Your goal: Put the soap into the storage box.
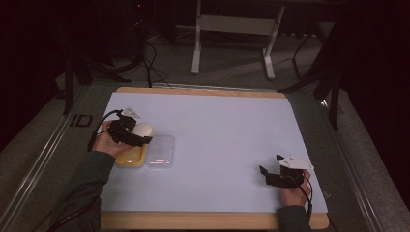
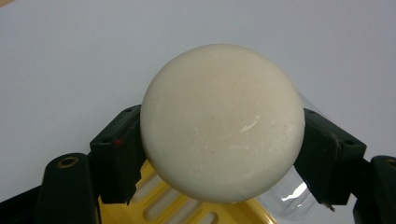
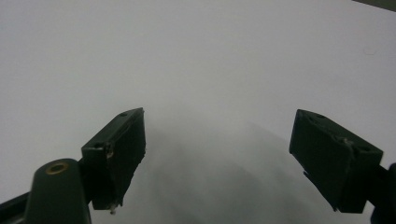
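At a pale lavender-white table mat (image 1: pixel 227 125), a seated person's left gripper (image 1: pixel 137 136) pinches a smooth cream-white egg-shaped ball (image 1: pixel 143 129) between its two black jaws, one pad pressed to each side. In the left gripper view the ball (image 2: pixel 223 122) is held clear above a yellow ribbed plastic tray (image 2: pixel 187 210), with the edge of a clear plastic lid or box half (image 2: pixel 289 196) showing behind the right-hand jaw. From above, the yellow tray (image 1: pixel 131 157) lies at the mat's left side, touching the transparent shallow container (image 1: pixel 160 151) beside it; the ball hangs over the tray's far end, not resting in it.

The right gripper (image 1: pixel 270 176) sits well apart near the mat's front right corner, jaws spread wide and holding nothing, with bare mat (image 3: pixel 210 60) between and beyond them.

The step in hand looks like carrying the ball at the tray; whether it is being lifted out or lowered in cannot be told from this moment alone. Either way, the next move seems to call for a steady, level wrist and unchanged squeeze, since a round, slick object could slip or roll from flat pads. If it is to be set down, the jaws should part only once the ball is seated in a tray hollow. The idle right gripper could brace the light tray against sliding.
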